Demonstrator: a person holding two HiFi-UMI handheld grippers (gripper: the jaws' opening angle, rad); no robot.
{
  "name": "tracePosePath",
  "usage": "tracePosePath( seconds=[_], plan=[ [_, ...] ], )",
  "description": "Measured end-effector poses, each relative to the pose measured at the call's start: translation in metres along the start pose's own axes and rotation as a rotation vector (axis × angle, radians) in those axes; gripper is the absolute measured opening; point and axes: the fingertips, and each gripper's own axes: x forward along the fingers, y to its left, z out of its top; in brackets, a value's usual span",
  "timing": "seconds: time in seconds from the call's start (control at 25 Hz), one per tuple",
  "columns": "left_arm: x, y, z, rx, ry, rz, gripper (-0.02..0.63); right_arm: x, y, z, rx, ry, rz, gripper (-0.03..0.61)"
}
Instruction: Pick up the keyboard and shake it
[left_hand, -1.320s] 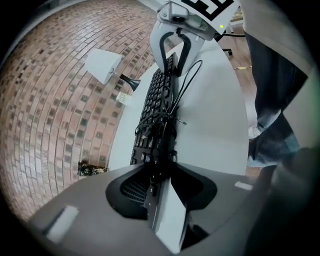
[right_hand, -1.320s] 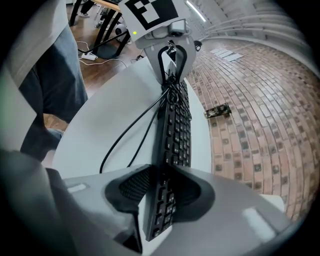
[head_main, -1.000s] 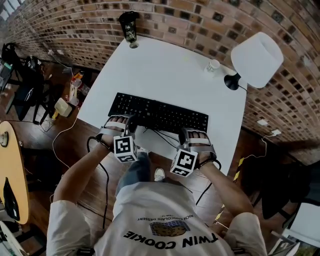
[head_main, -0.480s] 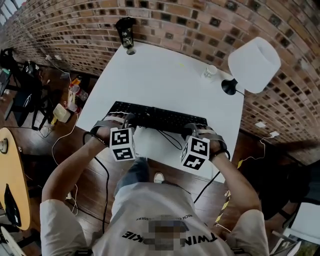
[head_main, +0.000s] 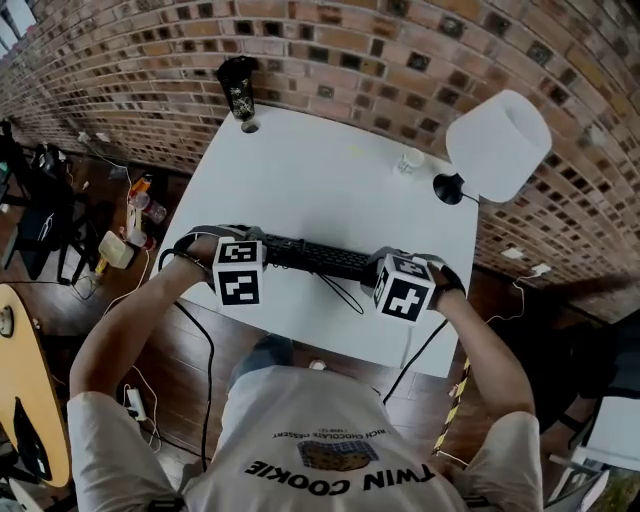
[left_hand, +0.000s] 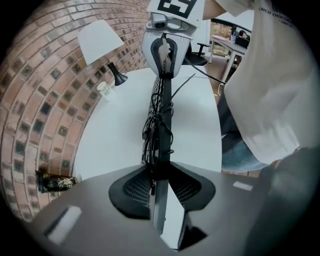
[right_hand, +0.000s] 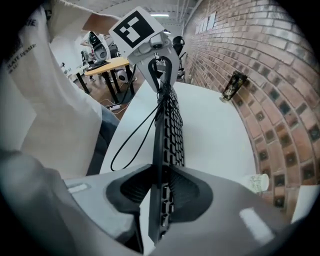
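Two clamps confirmed: the left gripper pinches the left end of the black keyboard and the right gripper its right end, both sets of jaws having just been closing onto it. Keyboard is held tipped on edge, clear of the white table, toward its near edge, with its cable looping below.

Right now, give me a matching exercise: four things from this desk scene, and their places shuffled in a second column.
1 keyboard
2 lamp
3 paper cup
4 dark tumbler

A far left corner of the table
B beside the lamp's base
C held on edge by left gripper and right gripper
D table's far right corner

Pairs: 1-C, 2-D, 3-B, 4-A
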Motion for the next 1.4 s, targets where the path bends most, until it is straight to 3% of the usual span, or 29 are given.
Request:
tracePosePath(
  seconds=[0.24,0.64,0.8,1.04,1.4],
  plan=[
    [-0.01,0.015,0.001,0.039,0.009,-0.232,0.11,-0.008,-0.01,0.003,0.095,-0.027,0.2,0.104],
    [-0.008,0.048,-0.003,0.025,0.056,-0.506,0.11,-0.012,-0.038,0.003,0.274,0.006,0.442,0.104],
    [-0.005,0.071,0.0,0.045,0.015,-0.498,0.101,-0.01,-0.059,0.0,0.314,0.007,0.445,0.106],
    [0.009,0.103,0.004,0.091,-0.027,-0.428,0.101,0.006,-0.099,-0.011,0.298,0.061,0.339,0.104],
    [0.036,0.133,0.003,0.075,-0.095,-0.413,0.121,0.023,-0.125,-0.019,0.373,0.034,0.356,0.114]
  ],
)
